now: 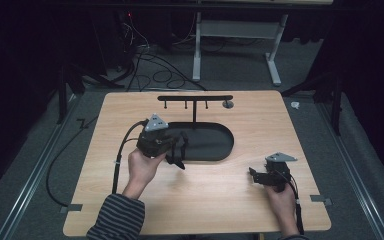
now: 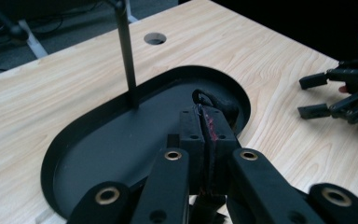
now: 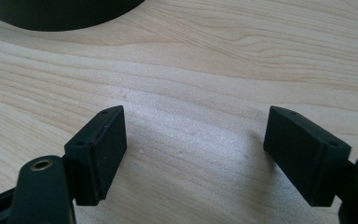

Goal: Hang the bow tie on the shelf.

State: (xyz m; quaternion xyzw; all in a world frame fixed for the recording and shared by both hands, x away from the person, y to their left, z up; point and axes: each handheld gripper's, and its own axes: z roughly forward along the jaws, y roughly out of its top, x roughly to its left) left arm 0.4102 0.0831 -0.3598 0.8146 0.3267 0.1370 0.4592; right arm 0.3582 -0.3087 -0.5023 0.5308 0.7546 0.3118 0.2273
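The wooden surface (image 1: 200, 200) carries a black tray (image 1: 215, 145) with a hook stand (image 1: 195, 98), hooks bare. At centre-left, left tool (image 1: 176, 159) pinches a dark strap (image 2: 214, 105) above the tray; hanging remains. Lower right, right tool (image 1: 252, 175) gapes, holding nothing.

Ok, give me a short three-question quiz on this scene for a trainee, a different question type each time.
1. True or false: the right gripper has its jaws open over the bare wooden table.
2. Multiple choice: the left gripper is shut on A) a thin dark strap, B) a white cup, C) nothing.
3. Short answer: what rises from the black oval tray?

Key: 1 true. 2 A. 3 a T-shaped stand.
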